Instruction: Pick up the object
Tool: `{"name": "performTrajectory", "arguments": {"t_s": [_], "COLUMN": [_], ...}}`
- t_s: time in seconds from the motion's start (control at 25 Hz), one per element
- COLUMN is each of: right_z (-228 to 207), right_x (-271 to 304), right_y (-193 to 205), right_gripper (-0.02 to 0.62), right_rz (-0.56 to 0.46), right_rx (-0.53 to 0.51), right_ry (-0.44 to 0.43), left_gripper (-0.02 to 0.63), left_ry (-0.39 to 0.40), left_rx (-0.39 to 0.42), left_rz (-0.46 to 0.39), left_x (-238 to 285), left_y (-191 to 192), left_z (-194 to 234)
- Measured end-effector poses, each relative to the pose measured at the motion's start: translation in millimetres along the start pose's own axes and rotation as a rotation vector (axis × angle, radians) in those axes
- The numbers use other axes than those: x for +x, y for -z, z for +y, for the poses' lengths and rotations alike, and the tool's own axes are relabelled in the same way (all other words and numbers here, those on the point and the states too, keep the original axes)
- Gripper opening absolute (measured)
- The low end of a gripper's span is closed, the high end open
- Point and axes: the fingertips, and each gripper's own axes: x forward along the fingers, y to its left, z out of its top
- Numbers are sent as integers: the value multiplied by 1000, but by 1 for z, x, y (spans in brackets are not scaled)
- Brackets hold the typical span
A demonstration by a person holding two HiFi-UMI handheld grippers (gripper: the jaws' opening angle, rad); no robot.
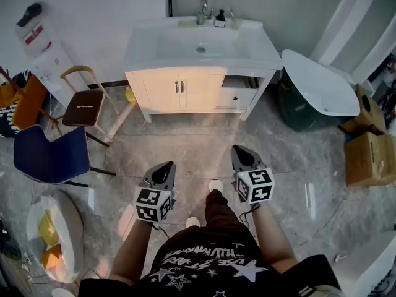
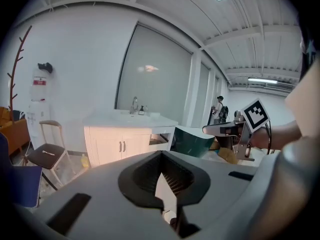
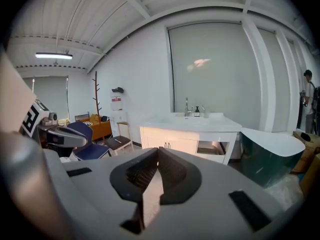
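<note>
I stand on a grey tiled floor facing a white vanity (image 1: 179, 86) with a basin, a faucet (image 1: 203, 8) and a dark soap bottle (image 1: 219, 19). Which thing the task means I cannot tell. My left gripper (image 1: 164, 167) hangs in front of my body, left of my feet, shut with nothing in it. My right gripper (image 1: 242, 153) is level with it on the right, also shut and empty. In the left gripper view the jaws (image 2: 161, 156) meet at the tip and aim at the vanity (image 2: 120, 144). In the right gripper view the jaws (image 3: 158, 152) are pressed together.
A brown-seated stool (image 1: 82, 107) and a blue chair (image 1: 52, 154) stand at the left, by a water dispenser (image 1: 43, 48). A white bathtub (image 1: 318, 85) and cardboard boxes (image 1: 370, 158) are at the right. A small yellow bottle (image 1: 129, 95) sits on the floor by the vanity.
</note>
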Motion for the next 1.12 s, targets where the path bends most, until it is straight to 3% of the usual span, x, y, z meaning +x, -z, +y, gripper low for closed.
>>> {"name": "performTrajectory", "arguments": {"t_s": [0.28,0.52,0.84,1.12], "right_z": [8,9,-4,-40], "right_x": [-3,16,85,176], "right_y": [-5,-18,-21,-37], "right_gripper": [14,17,269,298], "right_rz": [-47,-84,-19,35], "right_rx": [23,59,67,115], "right_ry": [3,10,-30,-50], "left_gripper": [15,15,15,15], "left_ry": [0,-40,-97,-149], "left_rx": [3,-14,-37,-88], "left_rz": [-5,-24,5,43], "left_x": [-21,-21,11,72], "left_y": [13,5,-4,-31], "left_z": [-9,17,61,113]}}
